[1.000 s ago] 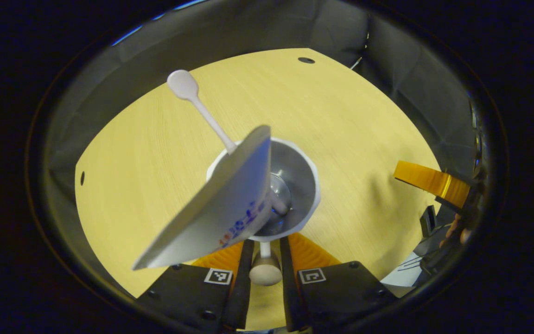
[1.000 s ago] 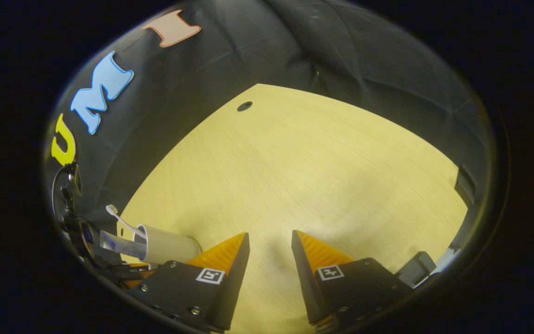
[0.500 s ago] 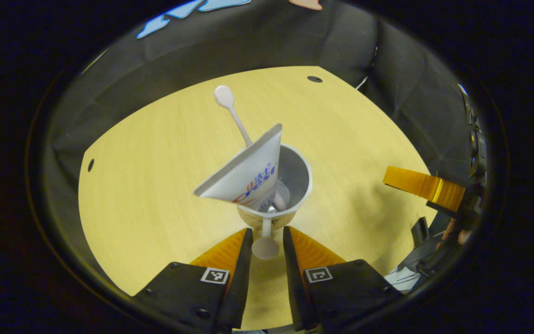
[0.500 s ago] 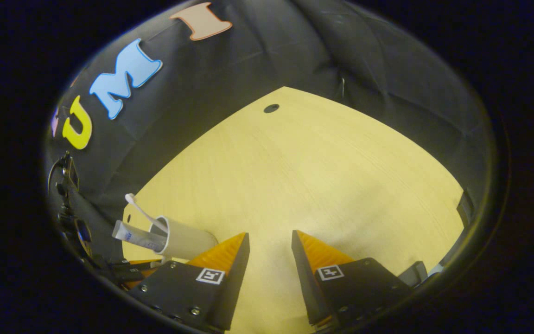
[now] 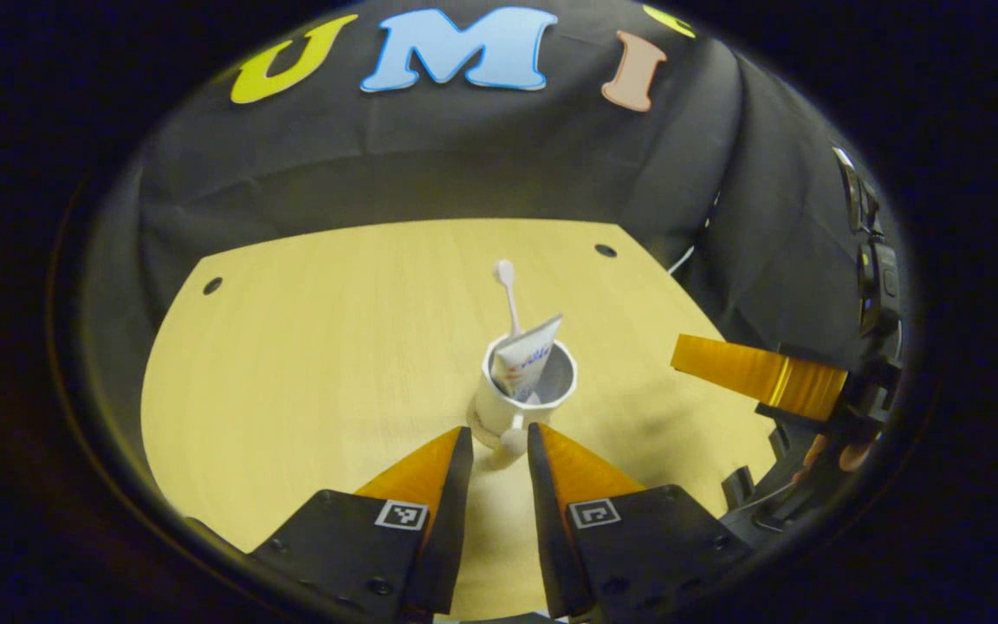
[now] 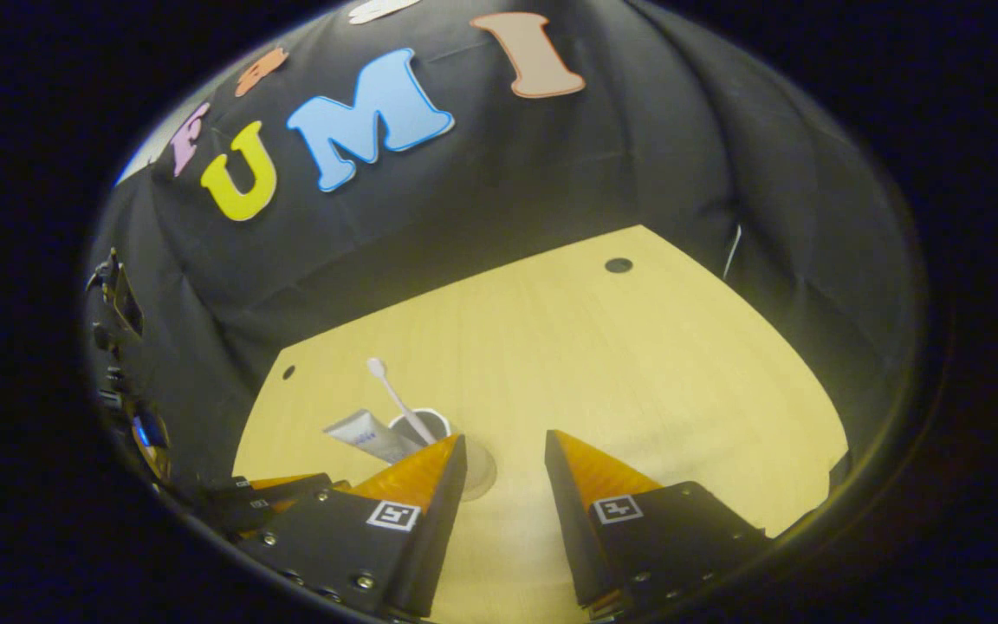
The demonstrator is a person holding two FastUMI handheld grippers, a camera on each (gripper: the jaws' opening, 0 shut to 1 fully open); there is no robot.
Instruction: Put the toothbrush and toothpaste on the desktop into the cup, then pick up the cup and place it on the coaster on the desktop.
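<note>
Left gripper view: upright cup (image 5: 508,407), toothbrush (image 5: 508,295) and toothpaste (image 5: 529,360) leaning head-up; both grippers' fingers apart, empty.

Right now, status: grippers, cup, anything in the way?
Left gripper open, just short of the cup's handle. Right gripper open, empty. Cup upright on desktop, toothbrush and toothpaste inside. Coaster unseen.
</note>
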